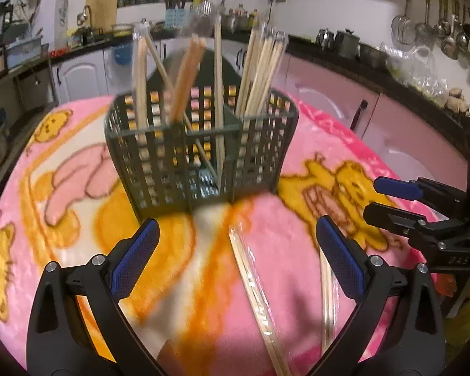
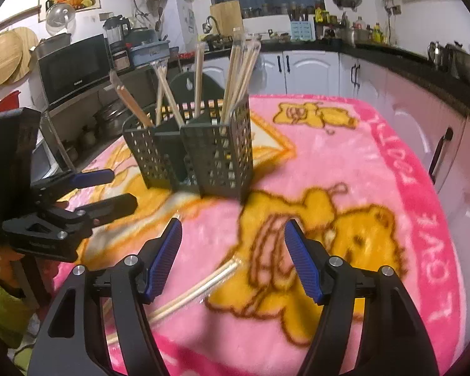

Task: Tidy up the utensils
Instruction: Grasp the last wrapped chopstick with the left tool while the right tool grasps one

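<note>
Hand-held grippers: two — left hand-held gripper [image 1: 237,255], right hand-held gripper [image 2: 233,258]
Utensil basket [image 1: 200,156]: one, three compartments
Wrapped chopstick pairs on blanket [image 1: 253,285]: two
Chopsticks upright in basket [image 1: 260,72]: several, count unclear

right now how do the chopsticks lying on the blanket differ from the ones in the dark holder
The chopsticks on the blanket lie flat and loose; the chopsticks in the holder stand upright or leaning. Those on the blanket sit near the grippers; those in the holder are split among the compartments of the slotted holder. Both look like pale wooden sticks, and some show clear plastic sleeves.
</note>
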